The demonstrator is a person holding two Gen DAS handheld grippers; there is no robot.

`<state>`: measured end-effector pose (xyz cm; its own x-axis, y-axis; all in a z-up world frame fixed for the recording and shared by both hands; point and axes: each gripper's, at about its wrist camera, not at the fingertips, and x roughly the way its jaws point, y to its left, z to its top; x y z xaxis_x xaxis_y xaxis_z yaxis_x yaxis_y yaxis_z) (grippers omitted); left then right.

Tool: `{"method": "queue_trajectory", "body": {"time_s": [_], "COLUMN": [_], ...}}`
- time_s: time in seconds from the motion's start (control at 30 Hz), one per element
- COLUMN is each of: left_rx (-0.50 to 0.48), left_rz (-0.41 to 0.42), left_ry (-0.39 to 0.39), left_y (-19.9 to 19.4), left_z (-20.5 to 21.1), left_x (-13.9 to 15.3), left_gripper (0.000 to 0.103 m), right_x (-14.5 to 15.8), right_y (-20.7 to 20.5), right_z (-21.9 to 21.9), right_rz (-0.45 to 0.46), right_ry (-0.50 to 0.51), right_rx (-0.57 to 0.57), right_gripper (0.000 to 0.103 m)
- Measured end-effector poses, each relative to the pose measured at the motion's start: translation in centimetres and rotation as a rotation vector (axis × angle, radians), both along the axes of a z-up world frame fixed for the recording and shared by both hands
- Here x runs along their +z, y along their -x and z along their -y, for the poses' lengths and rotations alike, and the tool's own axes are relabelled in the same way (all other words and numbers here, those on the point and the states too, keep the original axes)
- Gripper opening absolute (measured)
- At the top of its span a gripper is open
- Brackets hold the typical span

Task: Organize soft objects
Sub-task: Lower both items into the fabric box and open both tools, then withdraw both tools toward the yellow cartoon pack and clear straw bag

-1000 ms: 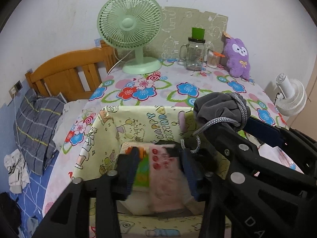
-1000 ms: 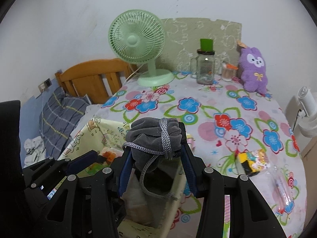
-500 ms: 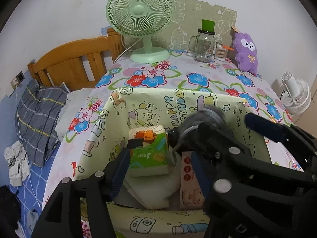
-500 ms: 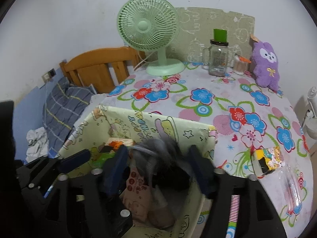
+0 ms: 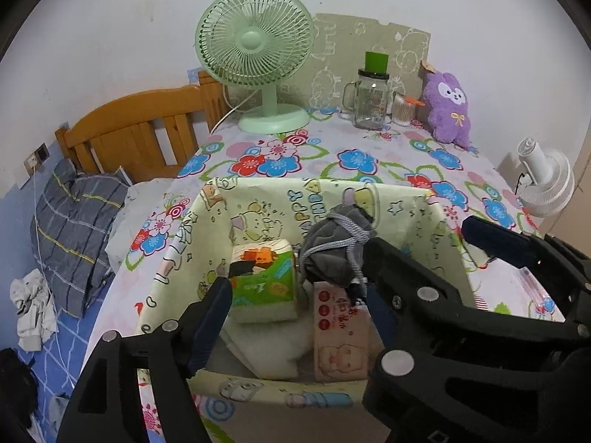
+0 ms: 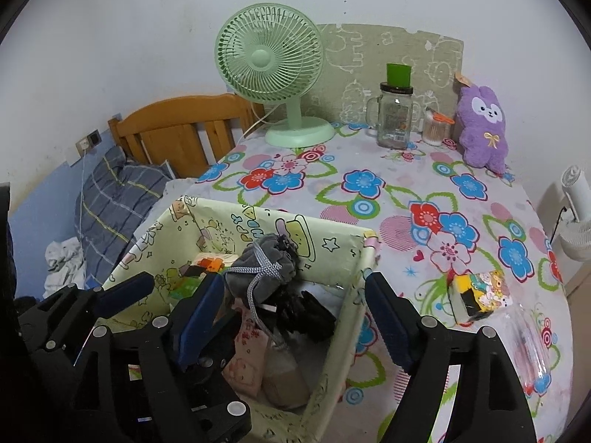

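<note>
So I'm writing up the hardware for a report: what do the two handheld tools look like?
Both look alike: the left tool and right tool are matte black plastic frames with angular cut-outs and round silver screw heads. Each carries two long fingers lined with dark blue pads. White lettering shows low on the right tool in the left wrist view, cut off by the picture's edge. No cables or sleeves are visible.

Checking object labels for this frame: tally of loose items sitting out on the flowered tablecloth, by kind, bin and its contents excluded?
Fans: 1, green desk fan
Jars: 2, glass mug jar, cotton swab jar
Plush toys: 1, purple plush
Packs: 2, colourful pack, clear plastic pack
Total: 6
</note>
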<state>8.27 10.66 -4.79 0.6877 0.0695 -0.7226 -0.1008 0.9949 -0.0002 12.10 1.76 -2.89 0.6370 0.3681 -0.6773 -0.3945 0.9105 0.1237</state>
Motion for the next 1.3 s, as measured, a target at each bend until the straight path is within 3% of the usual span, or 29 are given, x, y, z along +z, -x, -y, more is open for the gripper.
{"method": "queue_trajectory", "body": {"time_s": [0.67, 1.3], "left_rx": [-0.056, -0.134], "left_rz": [0.078, 0.128], "left_ry": [-0.005, -0.02], "left_y": [1.7, 2.6], "left_z": [5.3, 10.7], "left_x": [2.5, 3.4], "left_gripper": [0.085, 0.088], "right_x": [2.7, 3.8], "right_y": [2.9, 4.6], "right_z": [5.8, 11.3], "right_rz": [0.091, 0.12], "right_ry": [-0.012, -0.002], "right_rx": [-0.079, -0.159], "right_gripper": [0.082, 0.082]}}
